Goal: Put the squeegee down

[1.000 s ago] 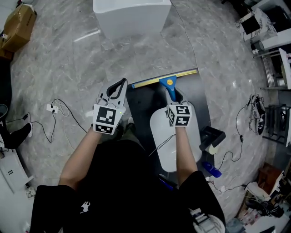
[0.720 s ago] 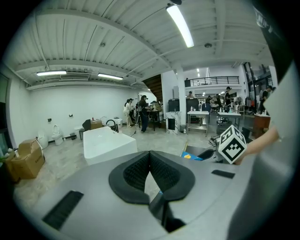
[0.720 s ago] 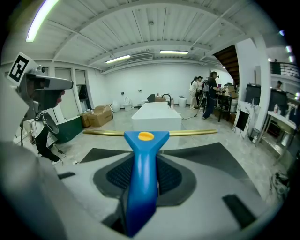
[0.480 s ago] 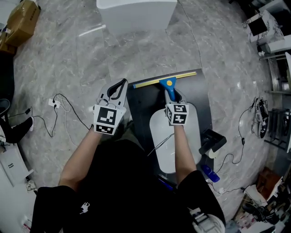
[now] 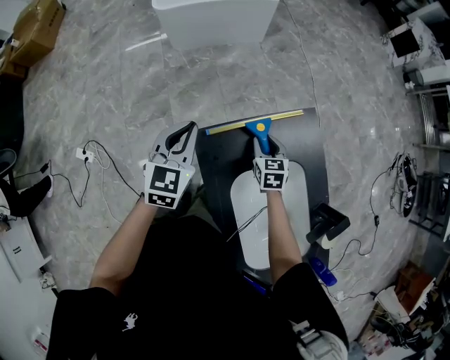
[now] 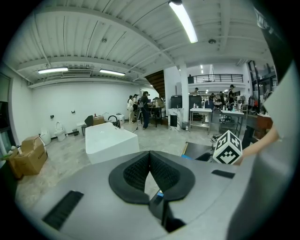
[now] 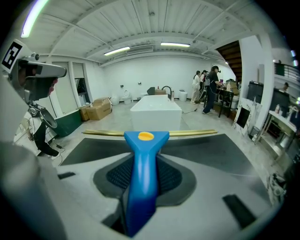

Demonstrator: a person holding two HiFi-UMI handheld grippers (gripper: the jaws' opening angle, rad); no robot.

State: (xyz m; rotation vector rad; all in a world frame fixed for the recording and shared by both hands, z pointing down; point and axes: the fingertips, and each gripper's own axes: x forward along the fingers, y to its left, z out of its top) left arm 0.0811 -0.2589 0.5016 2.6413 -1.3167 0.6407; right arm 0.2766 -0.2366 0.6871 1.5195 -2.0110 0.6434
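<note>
squeegee (image 7: 140,187) handle end hidden between jaws, white tub (image 5: 214,21) cropped

Blue-handled squeegee (image 5: 261,131), yellow blade across dark mat's far edge

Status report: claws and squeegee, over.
Right claw shut on blue-handled brass-bar squeegee over dark mat. Left claw shut, empty. Nothing seen in the way.

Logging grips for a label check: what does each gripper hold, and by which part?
The right gripper holds the squeegee by its blue handle; the left gripper is shut on nothing.
</note>
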